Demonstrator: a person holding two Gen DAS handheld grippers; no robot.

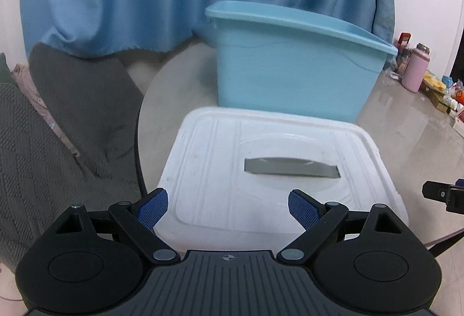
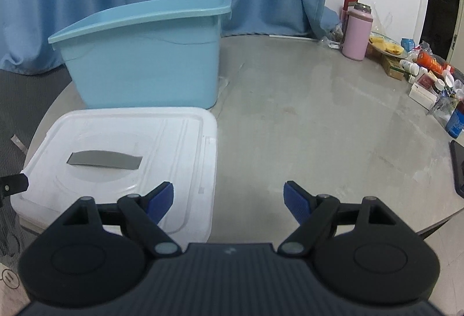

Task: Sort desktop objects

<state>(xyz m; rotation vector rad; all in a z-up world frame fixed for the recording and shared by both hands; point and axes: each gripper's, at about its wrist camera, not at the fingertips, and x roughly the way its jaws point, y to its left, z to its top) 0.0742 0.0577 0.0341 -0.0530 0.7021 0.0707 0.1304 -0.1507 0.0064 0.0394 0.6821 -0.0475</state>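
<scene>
White lid point(image 1: 278, 171), right view only – pink bottle point(image 2: 356, 34)

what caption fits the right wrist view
Open right tongs above a white lid beside a blue bin on a grey table.

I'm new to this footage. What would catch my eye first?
A big light-blue bin stands at the back of the round grey table, with a white lid lying flat in front of it. A pink bottle and cluttered small items line the table's far right edge.
</scene>
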